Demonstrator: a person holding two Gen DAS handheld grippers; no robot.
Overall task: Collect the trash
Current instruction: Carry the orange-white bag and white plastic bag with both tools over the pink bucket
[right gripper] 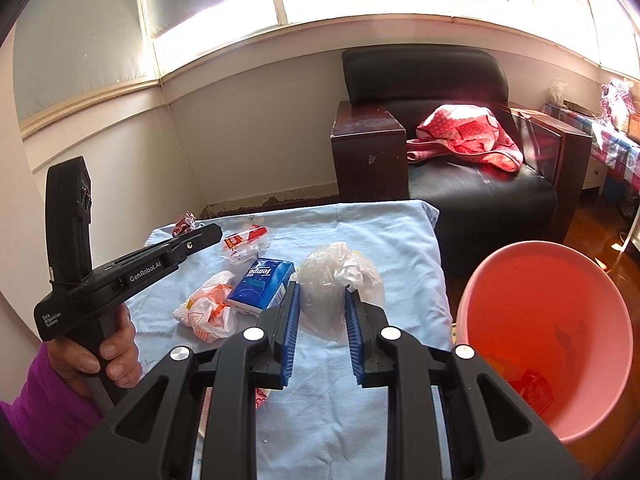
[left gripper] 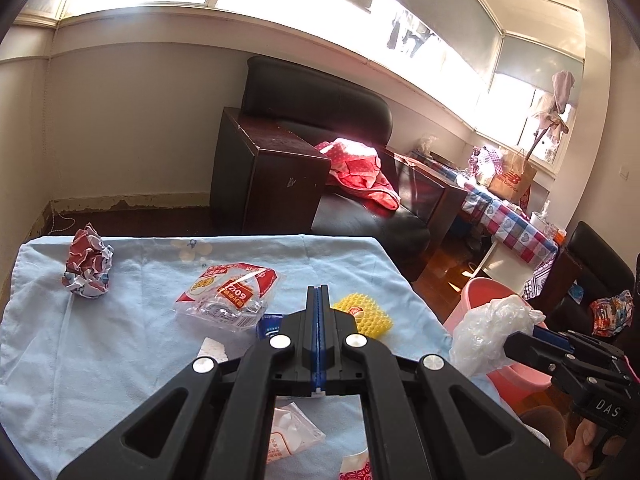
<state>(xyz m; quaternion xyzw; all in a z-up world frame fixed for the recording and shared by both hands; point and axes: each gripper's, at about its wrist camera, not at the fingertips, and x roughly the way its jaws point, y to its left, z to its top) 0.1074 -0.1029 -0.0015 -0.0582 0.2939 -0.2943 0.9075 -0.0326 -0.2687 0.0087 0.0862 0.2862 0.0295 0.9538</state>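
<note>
— Black right gripper (right gripper: pixel 322 300) first: what sits between its ribbed blue fingers (right gripper: pixel 291 332)?

— Crinkled clear plastic bag (right gripper: pixel 340 280), bunched into a wad and pinched from both sides. To the right of the fingers stands a smooth pink plastic bin (right gripper: pixel 592 292) with a red wrapper (right gripper: pixel 534 390) at its bottom.

— And the left gripper (left gripper: pixel 319 300)?

— Fingers pressed flat together, nothing between them. Its side reads "GenRobot.AI" and "Data Acquisition System"; a hand (right gripper: pixel 116 356) in a purple sleeve holds it.

— Any writing on the rubbish?

— Left of the right fingers lies a blue tissue pack (right gripper: pixel 262 286) marked "Tempo", beside a rumpled white-and-orange bag (right gripper: pixel 208 314). Ahead of the left fingers, a clear wrapper (left gripper: pixel 230 294) shows "209" on a red label; a knobbly yellow piece (left gripper: pixel 366 312) lies just right of them, a crumpled red-and-white paper ball (left gripper: pixel 88 266) far left, all on the desk's pale blue cloth (left gripper: pixel 340 264).
</note>
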